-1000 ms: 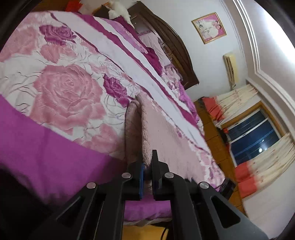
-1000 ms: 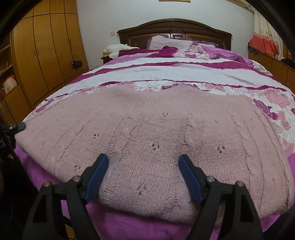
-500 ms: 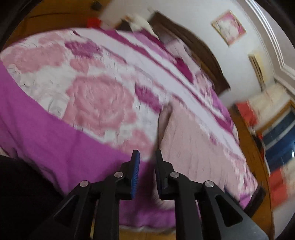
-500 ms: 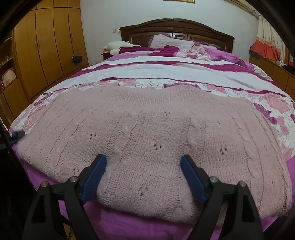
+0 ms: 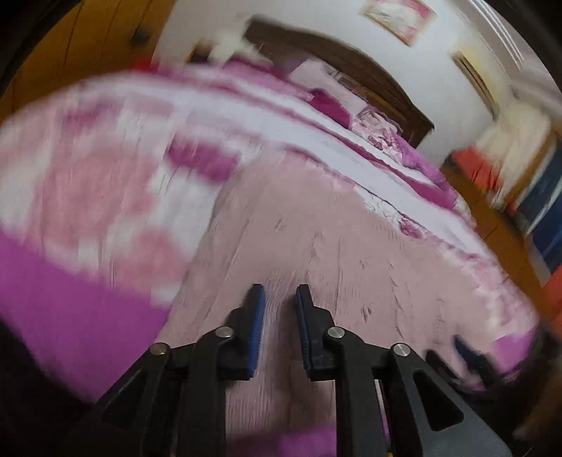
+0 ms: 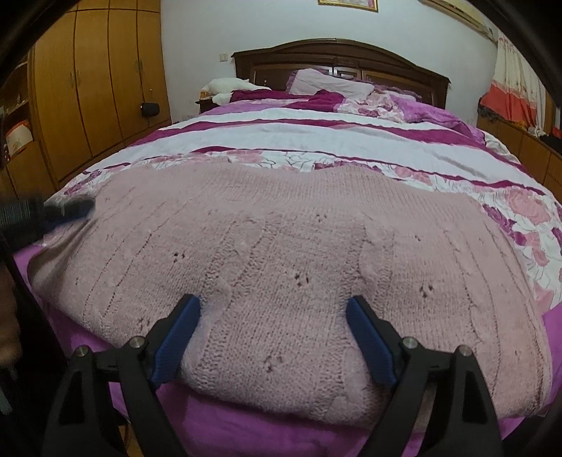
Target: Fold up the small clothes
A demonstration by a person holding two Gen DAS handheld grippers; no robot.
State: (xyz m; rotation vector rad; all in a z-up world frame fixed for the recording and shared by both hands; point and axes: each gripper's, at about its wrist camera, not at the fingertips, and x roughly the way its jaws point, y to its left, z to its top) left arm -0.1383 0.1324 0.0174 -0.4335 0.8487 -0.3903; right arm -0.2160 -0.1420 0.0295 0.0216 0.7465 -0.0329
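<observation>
A pink knit sweater [image 6: 281, 267] lies spread flat across the foot end of the bed [image 6: 316, 140], on a floral pink, white and purple bedspread [image 6: 351, 130]; its near hem reaches the bed's near edge, over the plain purple border. The right gripper [image 6: 273, 335] hovers low at that hem, its blue-padded fingers [image 6: 175, 339] spread wide apart with a broad stretch of knit between them; whether the pads touch the wool cannot be told. The left gripper [image 5: 279, 327] is over the sweater [image 5: 333, 263] near its left edge, and its view is blurred. Its fingers [image 5: 254, 330] stand a narrow gap apart with nothing clamped between them. In the right wrist view the left gripper [image 6: 63, 209] shows as a dark blur at the sweater's far left corner. Beyond the sweater the bedspread runs up to pillows [image 6: 326, 82] and a dark wooden headboard [image 6: 337, 56]. A wooden wardrobe [image 6: 87, 88] stands along the left wall, and orange and cream curtains [image 6: 513, 95] hang at the right. A framed picture [image 5: 397, 15] hangs on the white wall above the headboard.
</observation>
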